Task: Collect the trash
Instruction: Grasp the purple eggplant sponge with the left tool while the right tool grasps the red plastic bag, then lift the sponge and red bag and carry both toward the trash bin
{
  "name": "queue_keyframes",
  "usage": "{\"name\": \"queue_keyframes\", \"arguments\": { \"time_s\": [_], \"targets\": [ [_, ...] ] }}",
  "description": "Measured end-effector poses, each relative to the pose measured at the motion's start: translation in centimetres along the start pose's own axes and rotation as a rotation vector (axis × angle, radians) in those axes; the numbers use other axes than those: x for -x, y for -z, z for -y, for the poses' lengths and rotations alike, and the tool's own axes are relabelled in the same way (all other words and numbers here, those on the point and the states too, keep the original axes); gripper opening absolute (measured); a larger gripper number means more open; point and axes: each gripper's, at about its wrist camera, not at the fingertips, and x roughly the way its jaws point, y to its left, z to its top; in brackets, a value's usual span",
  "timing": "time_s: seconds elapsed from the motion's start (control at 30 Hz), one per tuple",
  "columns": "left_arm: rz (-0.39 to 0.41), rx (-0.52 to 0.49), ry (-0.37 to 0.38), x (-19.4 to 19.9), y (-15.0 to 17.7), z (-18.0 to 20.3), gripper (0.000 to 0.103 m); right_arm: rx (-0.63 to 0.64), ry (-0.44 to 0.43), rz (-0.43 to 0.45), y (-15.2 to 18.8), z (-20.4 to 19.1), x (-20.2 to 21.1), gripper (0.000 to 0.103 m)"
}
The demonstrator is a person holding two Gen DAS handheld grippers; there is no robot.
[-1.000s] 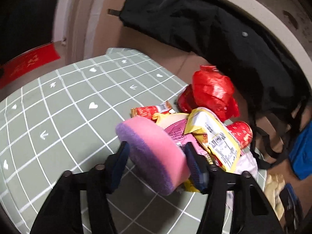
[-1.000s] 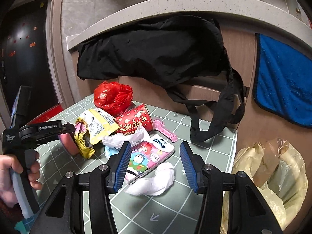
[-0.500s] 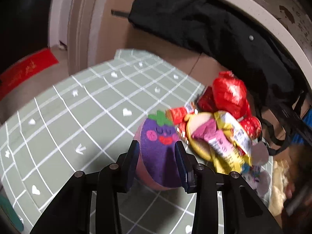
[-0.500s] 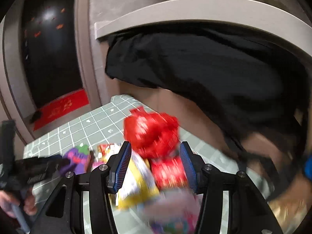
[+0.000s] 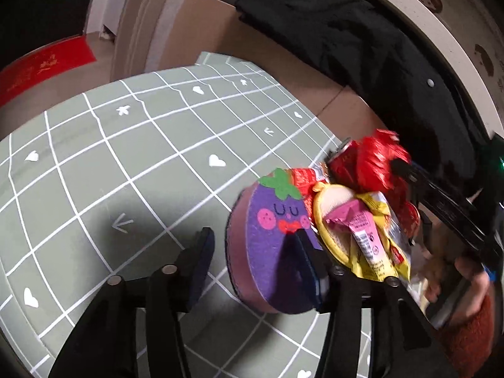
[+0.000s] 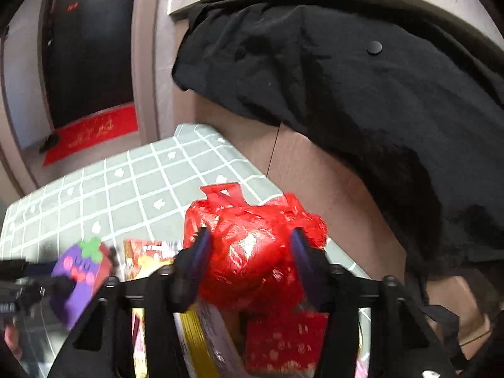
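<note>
On the green grid-patterned bench (image 5: pixel 132 163), a heap of litter sits near the far edge, below a black garment (image 6: pixel 346 88) draped over a ledge. The right tongs (image 6: pixel 249 261) straddle a crumpled red plastic bag (image 6: pixel 252 245) atop the heap; their jaws have just been closing and now appear to press the bag's sides, so the step in hand looks like gripping this piece. The left tongs (image 5: pixel 252 258) have just been opening: a round purple eggplant-faced sponge (image 5: pixel 271 252) stands between them, touching one pad and clear of the other. Yellow and pink snack wrappers (image 5: pixel 362 236) lie beside it. Next, the bag probably needs a firm squeeze, then lifting clear without dragging neighbouring wrappers.
</note>
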Motion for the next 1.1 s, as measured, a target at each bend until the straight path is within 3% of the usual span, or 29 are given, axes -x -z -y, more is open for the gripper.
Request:
{"name": "queue_keyframes", "arguments": {
  "time_s": [0.07, 0.13, 0.17, 0.3, 0.43, 0.5, 0.53, 0.57, 0.6, 0.77, 0.87, 1.1],
  "targets": [
    [0.030, -0.026, -0.062, 0.1, 0.2, 0.3, 0.068, -0.017, -0.006, 0.004, 0.4, 0.4, 0.9, 0.025],
    [0.032, -0.027, -0.073, 0.0, 0.2, 0.3, 0.069, -0.051, -0.011, 0.029, 0.9, 1.2, 2.4, 0.013],
    [0.022, -0.020, -0.061, -0.1, 0.2, 0.3, 0.069, -0.065, -0.006, 0.040, 1.1, 1.6, 3.1, 0.000],
    [-0.004, 0.069, -0.034, -0.3, 0.3, -0.3, 0.068, -0.139, -0.049, 0.084, 2.2, 3.6, 6.1, 0.001],
    [-0.017, 0.112, -0.051, -0.5, 0.1, -0.1, 0.068, -0.144, -0.027, 0.131, 3.0, 4.0, 8.1, 0.002],
    [-0.032, 0.108, -0.053, -0.9, -0.1, 0.5, 0.067, -0.139, -0.035, 0.149, 3.2, 4.2, 8.9, 0.010],
    [-0.040, 0.101, -0.040, -1.2, -0.2, 0.8, 0.062, -0.142, -0.047, 0.150, 3.4, 4.3, 9.3, 0.022],
    [-0.048, 0.084, -0.025, -1.5, -0.3, 1.4, 0.056, -0.151, -0.068, 0.157, 3.7, 4.6, 9.9, 0.035],
    [-0.051, 0.063, -0.019, -1.7, -0.3, 1.9, 0.053, -0.162, -0.091, 0.168, 4.2, 5.1, 10.6, 0.038],
    [0.032, -0.137, -0.045, -1.4, -0.6, 6.0, 0.036, -0.206, -0.078, 0.174, 5.8, 6.7, 11.9, 0.040],
    [0.088, -0.239, -0.072, -0.7, -0.7, 7.5, 0.033, -0.217, -0.054, 0.160, 5.8, 7.2, 11.1, 0.040],
    [0.186, -0.341, -0.115, 2.7, -0.6, 8.0, 0.032, -0.240, -0.135, 0.179, 4.2, 8.0, 7.6, 0.041]
  ]
}}
